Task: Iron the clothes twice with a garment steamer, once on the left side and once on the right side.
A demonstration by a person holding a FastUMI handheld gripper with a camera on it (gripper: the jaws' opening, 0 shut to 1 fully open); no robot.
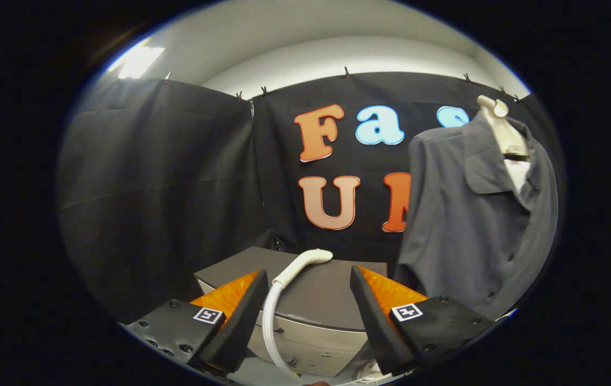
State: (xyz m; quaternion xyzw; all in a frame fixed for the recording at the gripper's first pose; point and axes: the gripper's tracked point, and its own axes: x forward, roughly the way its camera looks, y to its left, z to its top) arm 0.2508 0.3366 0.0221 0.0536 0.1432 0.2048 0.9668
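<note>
A grey shirt (477,214) hangs on a pale mannequin form (503,128), off to the right beyond the fingers. The white steamer head (305,262) lies on a grey box-like unit (316,300) just ahead of the fingers, with its white hose (269,327) curving down between them. My gripper (308,300) is open, its fingers spread on either side of the hose and not touching it. The steamer head sits a little beyond the fingertips, nearer the left finger (241,316).
Black cloth walls close off the booth behind and to the left. The grey unit's pale front panel (310,343) is below the fingers. The hem of the shirt hangs close to the right finger (375,316).
</note>
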